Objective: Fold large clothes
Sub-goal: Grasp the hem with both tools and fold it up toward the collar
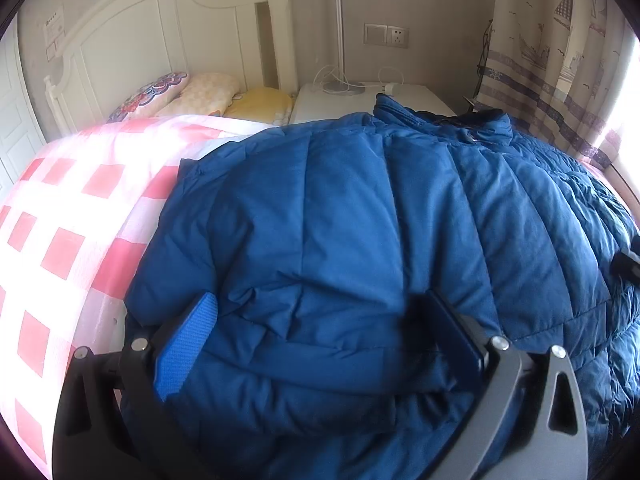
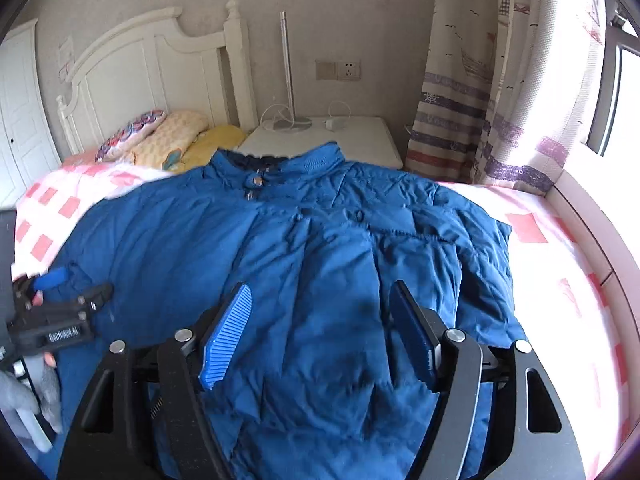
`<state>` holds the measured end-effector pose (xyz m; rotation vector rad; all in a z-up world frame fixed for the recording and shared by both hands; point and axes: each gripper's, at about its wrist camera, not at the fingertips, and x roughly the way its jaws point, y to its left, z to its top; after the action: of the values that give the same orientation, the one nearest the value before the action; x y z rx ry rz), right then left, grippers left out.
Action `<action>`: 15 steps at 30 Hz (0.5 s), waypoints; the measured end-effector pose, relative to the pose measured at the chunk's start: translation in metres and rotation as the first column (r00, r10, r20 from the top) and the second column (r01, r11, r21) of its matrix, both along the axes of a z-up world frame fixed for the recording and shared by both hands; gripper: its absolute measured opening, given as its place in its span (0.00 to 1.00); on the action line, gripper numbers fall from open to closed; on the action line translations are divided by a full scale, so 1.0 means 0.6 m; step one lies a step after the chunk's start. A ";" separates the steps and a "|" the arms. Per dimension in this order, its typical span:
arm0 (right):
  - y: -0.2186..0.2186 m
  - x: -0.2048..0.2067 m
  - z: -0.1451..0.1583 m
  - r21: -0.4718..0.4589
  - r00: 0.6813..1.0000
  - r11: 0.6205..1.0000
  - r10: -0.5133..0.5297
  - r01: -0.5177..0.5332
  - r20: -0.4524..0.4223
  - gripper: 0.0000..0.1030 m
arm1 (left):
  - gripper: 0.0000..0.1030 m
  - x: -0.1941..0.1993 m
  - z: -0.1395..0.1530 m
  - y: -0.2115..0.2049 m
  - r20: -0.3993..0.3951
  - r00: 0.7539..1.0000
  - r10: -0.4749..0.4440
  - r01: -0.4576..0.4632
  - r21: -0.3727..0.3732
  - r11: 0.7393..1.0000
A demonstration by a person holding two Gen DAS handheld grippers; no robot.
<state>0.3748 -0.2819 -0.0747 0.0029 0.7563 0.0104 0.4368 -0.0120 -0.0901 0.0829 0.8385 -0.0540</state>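
Checked bedding (image 1: 60,216) carries the blue jacket (image 2: 320,248) (collar far), lying between both spread-fingered grippers: left (image 1: 320,336), right (image 2: 320,332).

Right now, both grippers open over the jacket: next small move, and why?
Probably lower the right gripper and close on the blue jacket near its hem. The fingers stand open above the fabric, holding nothing; the jacket lies flat on the checked bedsheet, sleeves already folded in.

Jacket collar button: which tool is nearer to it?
Probably right. The right tool sits over the jacket's middle, straight below the collar button. The left tool is off by the jacket's left edge.
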 end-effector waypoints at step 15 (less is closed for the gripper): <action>0.005 -0.036 -0.025 -0.018 1.000 1.000 -0.023 0.023 0.007 0.74 | 0.99 0.000 -0.002 0.001 0.006 1.000 0.003 -0.003 -0.005 1.000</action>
<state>0.3530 -0.2790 -0.0895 -0.0059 0.7492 -0.0184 0.4369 -0.0111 -0.0912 0.0767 0.8327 -0.0530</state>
